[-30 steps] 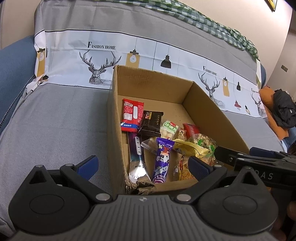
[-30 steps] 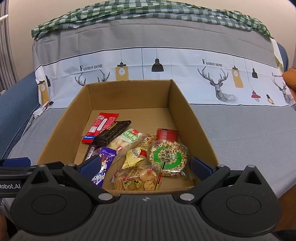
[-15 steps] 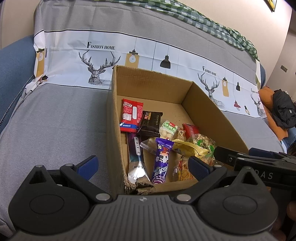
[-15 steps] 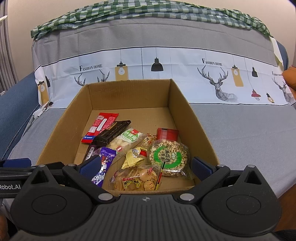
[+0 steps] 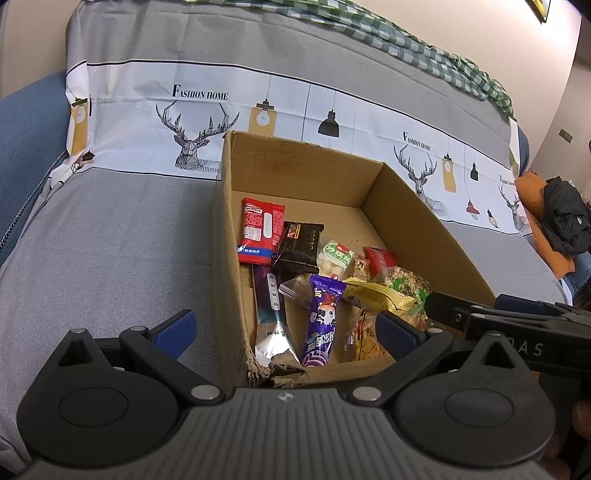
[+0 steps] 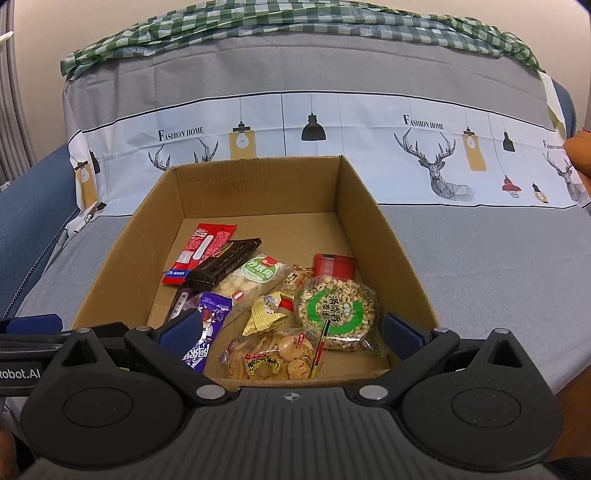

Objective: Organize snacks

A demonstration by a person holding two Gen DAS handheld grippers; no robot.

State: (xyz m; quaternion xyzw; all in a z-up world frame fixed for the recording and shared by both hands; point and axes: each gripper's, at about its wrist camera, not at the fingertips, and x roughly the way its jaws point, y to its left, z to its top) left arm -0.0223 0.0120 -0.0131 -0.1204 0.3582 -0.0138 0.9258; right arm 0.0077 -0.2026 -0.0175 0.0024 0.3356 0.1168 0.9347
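Observation:
An open cardboard box (image 6: 373, 206) sits on a grey sofa cover and holds several snack packs: a red bar (image 6: 201, 253), a black bar (image 6: 223, 267), a purple pack (image 6: 207, 328), a round green peanut pack (image 6: 338, 312) and a biscuit bag (image 6: 273, 358). The box also shows in the left wrist view (image 5: 413, 218), with the red bar (image 5: 260, 230) and purple pack (image 5: 321, 319). My left gripper (image 5: 284, 330) is open and empty at the box's near left corner. My right gripper (image 6: 291, 328) is open and empty at the box's near edge.
The sofa cover (image 6: 480, 251) has a printed deer band across the backrest. A green checked cloth (image 6: 295, 22) lies on top of the backrest. An orange and black bundle (image 5: 557, 225) lies at the far right. The box's near left corner (image 5: 275, 373) is torn.
The left wrist view has shifted slightly, with the box a little lower and closer. The right gripper has barely moved. Both stay open.

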